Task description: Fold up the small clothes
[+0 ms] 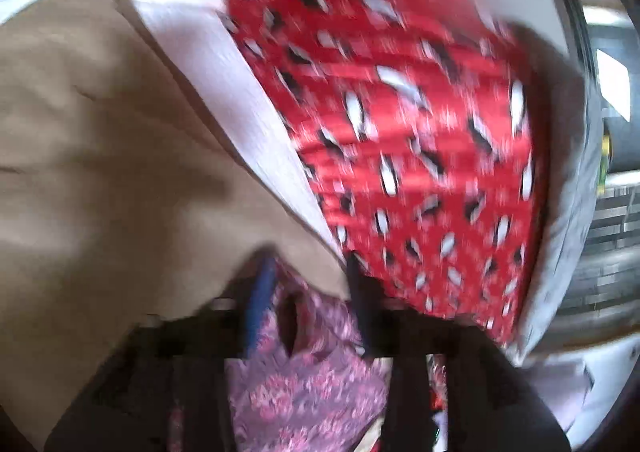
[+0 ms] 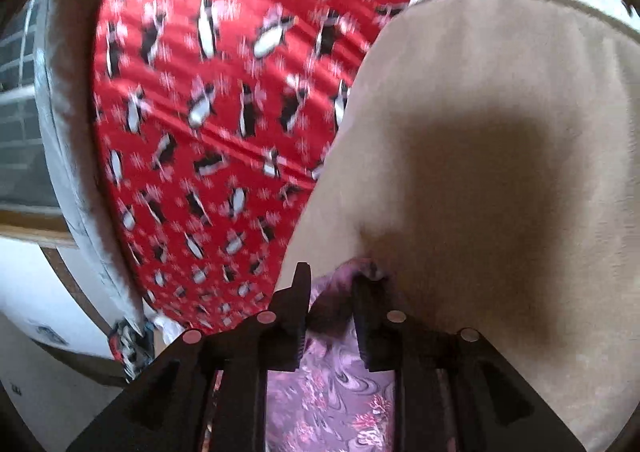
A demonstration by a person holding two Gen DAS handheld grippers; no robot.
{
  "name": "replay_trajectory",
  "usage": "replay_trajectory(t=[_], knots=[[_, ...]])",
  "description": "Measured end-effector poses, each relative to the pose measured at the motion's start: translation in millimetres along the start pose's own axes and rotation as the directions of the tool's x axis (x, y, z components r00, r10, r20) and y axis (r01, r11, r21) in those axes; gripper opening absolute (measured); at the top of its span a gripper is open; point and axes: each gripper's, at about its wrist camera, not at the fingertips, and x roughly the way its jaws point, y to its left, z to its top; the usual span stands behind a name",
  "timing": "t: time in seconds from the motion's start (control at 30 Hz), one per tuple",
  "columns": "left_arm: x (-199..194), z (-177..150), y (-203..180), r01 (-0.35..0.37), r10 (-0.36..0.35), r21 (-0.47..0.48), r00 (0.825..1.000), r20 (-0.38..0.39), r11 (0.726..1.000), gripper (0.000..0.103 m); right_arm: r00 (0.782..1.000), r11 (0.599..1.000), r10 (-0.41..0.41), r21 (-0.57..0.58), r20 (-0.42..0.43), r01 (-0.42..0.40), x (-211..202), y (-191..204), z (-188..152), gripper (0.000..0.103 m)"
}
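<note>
Pink floral cloth between both grippers

The left gripper (image 1: 310, 284) and right gripper (image 2: 330, 284) had jaws narrowly parted around the pink floral cloth (image 2: 332, 384), which lay against the tan garment (image 2: 480, 131), beside the red penguin garment (image 2: 208, 91)

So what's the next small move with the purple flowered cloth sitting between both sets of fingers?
Probably lift both grippers clear. The purple flowered cloth lies slack between the right gripper and left gripper, jaws apart on both, beside the tan garment and red penguin cloth. Blur hides whether any pad touches it.
</note>
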Motion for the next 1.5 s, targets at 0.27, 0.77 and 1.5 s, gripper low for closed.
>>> replay_trajectory(t=[0.27, 0.77, 1.5], knots=[[17.7, -53.5, -10.2, 0.046, 0.07, 0.404, 0.961, -0.267, 0.914, 0.043, 0.992, 0.983, -0.018, -0.181, -0.124, -0.005, -3.9, 6.2, -17.3, 0.045], [23.2, -39.6, -49.5, -0.13, 0.139, 0.331, 0.99, -0.003, 0.935, 0.027, 0.999, 0.959, -0.014, -0.283, 0.032, 0.022, 15.6, 54.9, -3.9, 0.05], [-34.9, -168.1, 90.9, 0.061, 0.009, 0.25, 0.963, -0.269, 0.966, 0.017, 0.97, 0.922, -0.174, -0.375, -0.171, 0.1, -71.2, -55.9, -144.3, 0.033]])
